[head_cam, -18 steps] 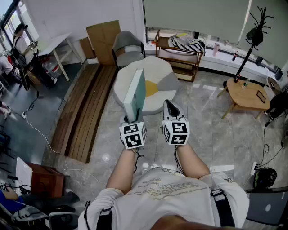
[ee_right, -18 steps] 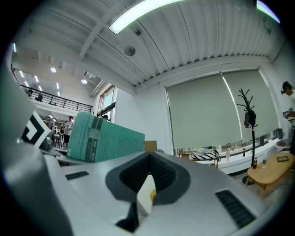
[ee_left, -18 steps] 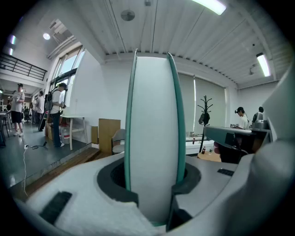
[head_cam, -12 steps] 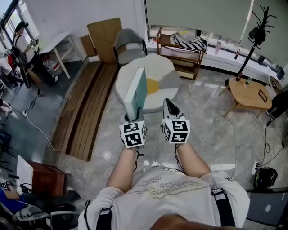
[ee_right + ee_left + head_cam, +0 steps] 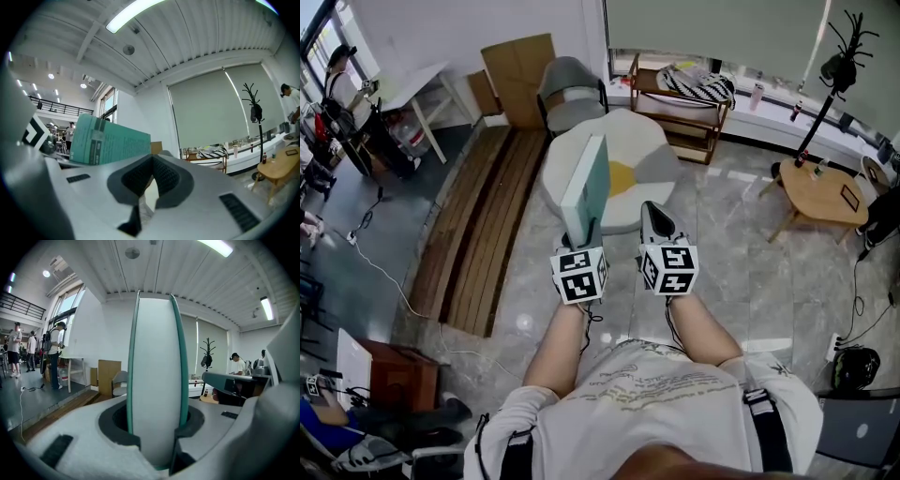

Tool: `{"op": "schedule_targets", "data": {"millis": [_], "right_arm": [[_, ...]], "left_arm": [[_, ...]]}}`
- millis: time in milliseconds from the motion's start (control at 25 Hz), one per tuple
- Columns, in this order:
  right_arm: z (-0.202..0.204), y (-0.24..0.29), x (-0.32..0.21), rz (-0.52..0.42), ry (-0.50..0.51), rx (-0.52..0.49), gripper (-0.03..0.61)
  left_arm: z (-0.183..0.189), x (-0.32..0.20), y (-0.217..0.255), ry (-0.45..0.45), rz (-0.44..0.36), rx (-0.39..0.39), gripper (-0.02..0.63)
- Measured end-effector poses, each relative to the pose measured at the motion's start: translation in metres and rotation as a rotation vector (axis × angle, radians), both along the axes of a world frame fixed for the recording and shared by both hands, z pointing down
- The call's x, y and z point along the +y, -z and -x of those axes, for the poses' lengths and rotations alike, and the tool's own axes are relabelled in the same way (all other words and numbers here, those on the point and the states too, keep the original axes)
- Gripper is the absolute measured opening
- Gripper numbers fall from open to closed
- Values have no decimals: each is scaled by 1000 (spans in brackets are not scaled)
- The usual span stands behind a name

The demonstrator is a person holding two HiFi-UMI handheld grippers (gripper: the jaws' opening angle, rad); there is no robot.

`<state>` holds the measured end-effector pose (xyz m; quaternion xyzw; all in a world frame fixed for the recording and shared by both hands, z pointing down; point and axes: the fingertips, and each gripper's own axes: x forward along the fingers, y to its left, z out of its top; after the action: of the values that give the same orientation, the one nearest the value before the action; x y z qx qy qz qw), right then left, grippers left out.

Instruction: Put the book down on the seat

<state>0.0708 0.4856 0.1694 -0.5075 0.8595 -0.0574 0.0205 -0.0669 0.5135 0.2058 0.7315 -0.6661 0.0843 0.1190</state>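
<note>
A thick book (image 5: 586, 192) with teal covers and white page edges stands upright in my left gripper (image 5: 581, 242), which is shut on its lower end. In the left gripper view the book (image 5: 157, 380) fills the middle, and both pads of that gripper (image 5: 157, 430) press its covers. The seat (image 5: 652, 169), a round white and grey floor cushion with a yellow centre, lies on the floor just beyond the book. My right gripper (image 5: 654, 225) hovers beside the left one, shut and empty. The right gripper view shows its jaws (image 5: 139, 211) closed and the book's teal cover (image 5: 110, 143) to the left.
A grey chair (image 5: 567, 94) and a cardboard sheet (image 5: 520, 80) stand behind the seat. A wooden shelf (image 5: 680, 108) is at the back. A round wooden table (image 5: 820, 192) and a coat stand (image 5: 825, 84) are at the right. Wooden planks (image 5: 483, 234) lie to the left.
Both grippers sit slightly lower in the head view and the seat has shifted a little right. The book stays upright in the left gripper.
</note>
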Motion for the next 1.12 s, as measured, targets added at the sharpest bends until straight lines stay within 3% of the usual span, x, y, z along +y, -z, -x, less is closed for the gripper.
{"op": "schedule_targets", "data": {"millis": [440,720,1120], "right_arm": [[41,-6,7,11,-30,29,26],[61,-7,7,12,-36,26,26],[85,-11,-26,9,-23,19,26]], "left_arm": [[35,-2,-4,-62,0,15,158],[52,1,-24,-91,39,17,158],[80,-19,-38,-70,66,19,159]]}}
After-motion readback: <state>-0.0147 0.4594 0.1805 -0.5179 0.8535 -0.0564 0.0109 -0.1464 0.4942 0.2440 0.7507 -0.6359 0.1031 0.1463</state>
